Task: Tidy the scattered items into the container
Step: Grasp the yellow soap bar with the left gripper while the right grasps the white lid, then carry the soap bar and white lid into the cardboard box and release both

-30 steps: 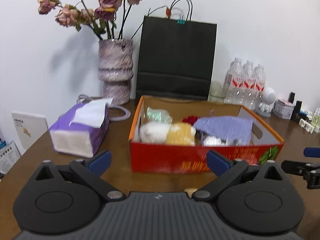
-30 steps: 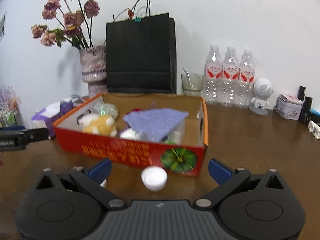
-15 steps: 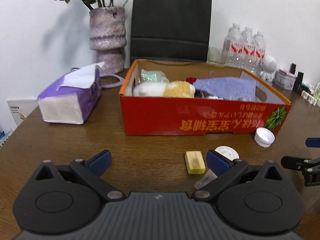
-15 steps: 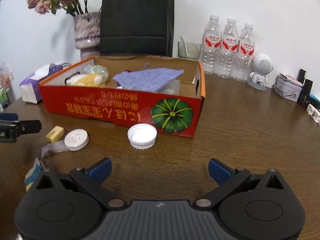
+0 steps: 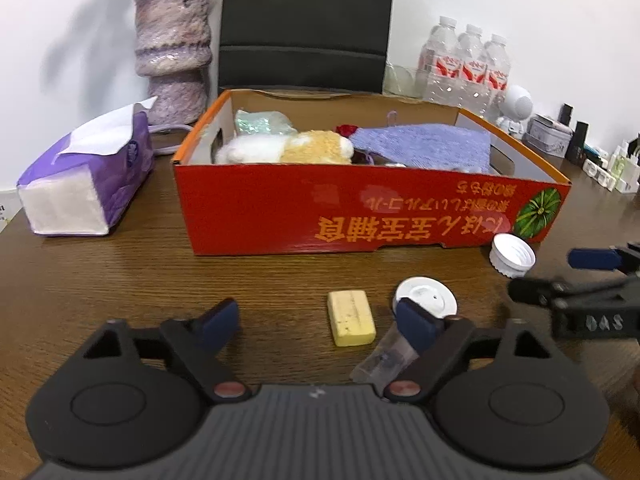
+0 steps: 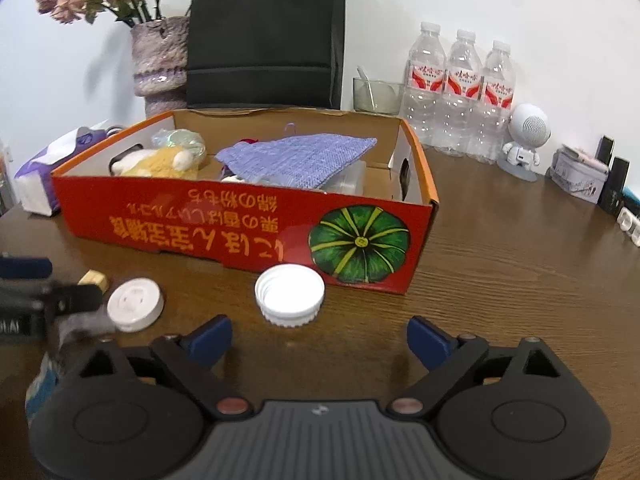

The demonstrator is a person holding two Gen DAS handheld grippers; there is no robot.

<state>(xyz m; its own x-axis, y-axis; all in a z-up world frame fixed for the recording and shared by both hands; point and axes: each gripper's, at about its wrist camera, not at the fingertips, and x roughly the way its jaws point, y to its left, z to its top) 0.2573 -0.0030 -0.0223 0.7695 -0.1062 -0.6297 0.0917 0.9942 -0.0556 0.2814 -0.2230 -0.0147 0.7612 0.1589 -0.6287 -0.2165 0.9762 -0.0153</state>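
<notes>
A red cardboard box point(image 5: 372, 216) point(image 6: 248, 224) holds a plush toy point(image 5: 288, 148), a purple cloth point(image 5: 428, 146) and other items. On the table in front of it lie a yellow eraser point(image 5: 351, 317) point(image 6: 93, 279), a flat white lid point(image 5: 426, 298) point(image 6: 135, 309), a ribbed white cap point(image 5: 512, 255) point(image 6: 289, 294) and a clear plastic wrapper point(image 5: 384, 354). My left gripper point(image 5: 318, 320) is open and empty, low over the table, with the eraser between its fingers. My right gripper point(image 6: 320, 334) is open and empty, just short of the ribbed cap.
A purple tissue pack point(image 5: 86, 176) lies left of the box. A vase point(image 5: 174, 44), a black paper bag point(image 5: 308, 24), water bottles point(image 6: 460, 92), a white robot figure point(image 6: 524, 140) and small cosmetics point(image 6: 592, 176) stand along the back and right.
Both grippers have dropped toward the table and tilted down, bringing the eraser, lid and cap into view and closer. Both stayed open.
</notes>
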